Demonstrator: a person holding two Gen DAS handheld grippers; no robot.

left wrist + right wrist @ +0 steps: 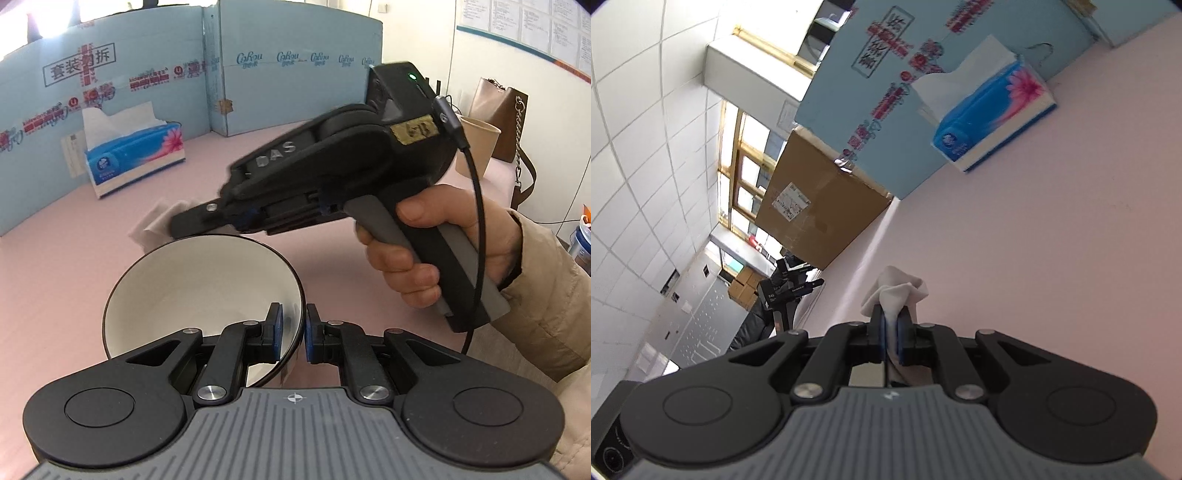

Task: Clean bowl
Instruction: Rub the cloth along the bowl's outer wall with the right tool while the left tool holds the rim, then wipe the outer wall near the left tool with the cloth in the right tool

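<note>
The left gripper is clamped on the rim of the bowl, one blue pad inside the wall and the other outside it. The bowl is white inside with a dark rim and dark outer surface, and it is tipped so that its opening faces away from the left wrist camera, above the pink table.

The right gripper is clenched on a crumpled white tissue, which bunches out beyond the fingertips. In the left wrist view this tissue shows just past the far rim of the bowl, at the tip of the right gripper, whose black body reaches in from the right just above the bowl. The person's right hand grips its grey handle, a beige sleeve behind the wrist.

Farther from the bowl, toward the back left of the table, a blue tissue box with a pink flower print stands against a light blue cardboard wall, a sheet sticking out of its top. To the far right of the bowl stand a paper cup and a brown handbag.
</note>
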